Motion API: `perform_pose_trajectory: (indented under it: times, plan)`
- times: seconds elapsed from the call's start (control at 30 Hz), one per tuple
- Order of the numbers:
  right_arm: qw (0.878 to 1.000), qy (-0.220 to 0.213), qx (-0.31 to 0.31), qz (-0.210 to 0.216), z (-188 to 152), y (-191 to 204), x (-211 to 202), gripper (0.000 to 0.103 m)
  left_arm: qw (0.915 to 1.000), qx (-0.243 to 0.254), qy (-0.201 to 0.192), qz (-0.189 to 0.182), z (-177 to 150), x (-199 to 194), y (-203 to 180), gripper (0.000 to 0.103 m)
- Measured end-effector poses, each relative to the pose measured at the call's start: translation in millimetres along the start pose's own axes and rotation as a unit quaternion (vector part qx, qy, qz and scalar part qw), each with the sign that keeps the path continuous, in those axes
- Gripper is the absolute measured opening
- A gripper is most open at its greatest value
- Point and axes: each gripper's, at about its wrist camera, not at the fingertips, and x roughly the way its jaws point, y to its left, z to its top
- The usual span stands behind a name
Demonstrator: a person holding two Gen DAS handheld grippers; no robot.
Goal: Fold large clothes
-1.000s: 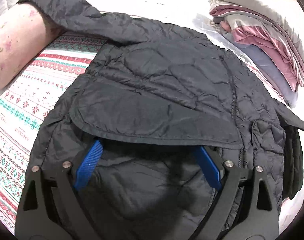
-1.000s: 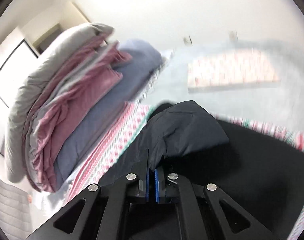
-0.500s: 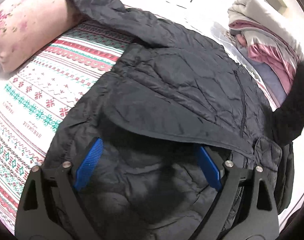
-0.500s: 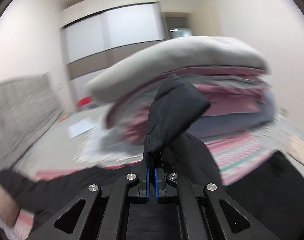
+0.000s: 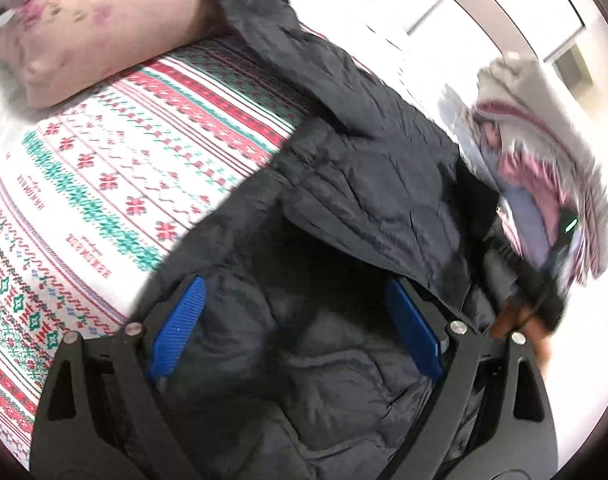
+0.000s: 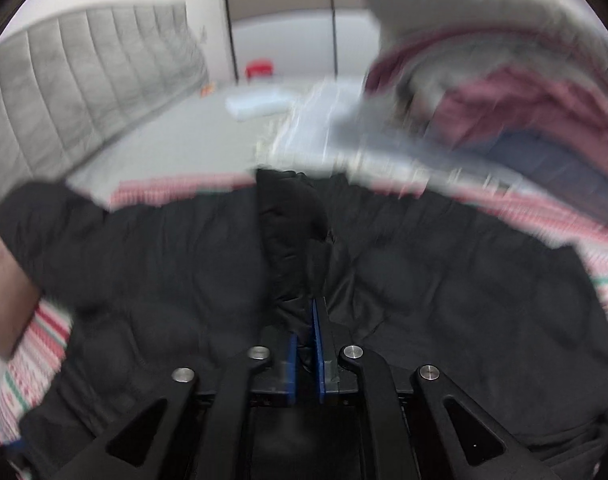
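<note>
Item 1, change. My right hand-held gripper [image 6: 304,344] had the jacket sleeve [image 6: 292,240] raised in front of the stacked bedding half a second ago; now the sleeve lies over the jacket body, with the blue pads pinched tight on its end. I judge the sleeve fold to be nearly laid; what remains is to set it flat and let go.

Item 2, left side. My left hand-held gripper [image 5: 296,332] has its fingers spread wide with nothing between them, low over the lower part of the black quilted jacket [image 5: 363,184]. Compared with a second ago its view has swung left, showing more bedspread. Whether the fingers touch the cloth I cannot tell.

Item 3, task piece. The jacket lies spread on the bed, on the patterned bedspread [image 5: 104,168]. Its far sleeve [image 5: 264,32] runs up beside the pink floral pillow [image 5: 104,28].

Item 4, surroundings. A stack of folded bedding [image 6: 503,92], grey, pink and blue, stands just beyond the jacket's right edge. A grey padded headboard [image 6: 64,88] runs along the left of the right view. A small red object [image 6: 260,69] sits far off.

Item 5, obstructions. The bedding stack crowds the right side. The pillow touches or nearly touches the far sleeve. Both views are motion-blurred, so fine edges are uncertain.
</note>
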Motion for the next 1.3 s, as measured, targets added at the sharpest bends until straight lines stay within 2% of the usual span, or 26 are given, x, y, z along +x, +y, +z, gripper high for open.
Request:
perform_pose_trajectory:
  times: [0.07,0.17,0.23,0.27,0.3,0.33,0.4,0.5,0.6,0.73,0.83,0.93,1.0,1.07,1.17,1.23,1.3]
  plan:
    - [1.0,0.03,0.0,0.0,-11.4,-0.8,16.0,0.016,0.9998,-0.018,-0.001,-0.003,2.9,-1.3,6.7,0.091]
    - [0.999,0.023,0.018,0.014,-20.0,-4.4,16.0,0.022,0.9996,-0.027,0.006,-0.007,3.0,0.6,10.3,0.091]
    - [0.997,0.029,0.046,0.049,-22.8,-6.6,12.3,0.037,0.9997,-0.024,0.006,-0.007,2.4,0.9,9.1,0.091]
    - [0.995,0.037,0.058,0.067,-22.5,-6.7,11.1,0.05,0.9997,-0.022,0.005,-0.008,2.3,0.5,7.9,0.091]
    - [0.994,0.04,0.063,0.078,-21.2,-4.8,8.9,0.059,0.9998,-0.019,0.001,-0.009,2.4,-0.1,6.7,0.091]
    - [0.993,0.036,0.067,0.087,-20.9,-2.9,4.1,0.06,0.9998,-0.017,-0.001,-0.008,3.5,-0.1,5.8,0.091]
    - [0.992,0.03,0.08,0.096,-21.5,-2.7,-4.7,0.063,0.9999,-0.01,-0.009,-0.007,4.2,-2.2,3.6,0.091]
    - [0.987,0.053,0.106,0.105,-27.0,-5.8,-18.4,0.063,0.9999,-0.005,-0.01,-0.006,6.2,-0.6,2.6,0.091]
    - [0.983,0.064,0.119,0.122,-47.6,-12.3,-46.8,0.063,0.9999,-0.011,-0.008,-0.011,8.2,0.3,4.1,0.091]
    - [0.984,0.109,0.113,0.081,-80.4,-17.1,-83.4,0.063,0.9997,-0.007,-0.022,-0.008,10.4,-10.7,5.3,0.091]
    - [0.978,0.141,0.133,0.079,-107.4,-24.4,-110.7,0.063,0.9984,0.025,-0.049,0.011,10.9,-22.5,-0.5,0.091]
    - [0.963,0.137,0.182,0.141,-137.9,-33.1,-136.8,0.066,0.9966,0.045,-0.064,0.027,14.1,-27.2,-0.5,0.091]
    - [0.958,0.125,0.193,0.169,-155.3,-34.8,-146.4,0.073,0.9964,0.037,-0.068,0.033,19.4,-28.6,5.1,0.091]
    - [0.962,0.104,0.189,0.167,-171.7,-37.3,-149.0,0.074,0.9957,0.034,-0.074,0.043,25.6,-31.1,8.8,0.091]
    - [0.972,0.092,0.174,0.13,-183.1,-41.0,-142.3,0.074,0.9918,0.04,-0.106,0.06,44.3,-44.4,11.6,0.091]
    - [0.976,0.087,0.165,0.11,-185.2,-44.5,-136.6,0.074,0.987,0.046,-0.134,0.076,67.9,-55.6,9.9,0.091]
    - [0.975,0.09,0.17,0.109,-186.2,-49.6,-133.0,0.074,0.9834,0.055,-0.147,0.091,98.9,-62.1,10.1,0.091]
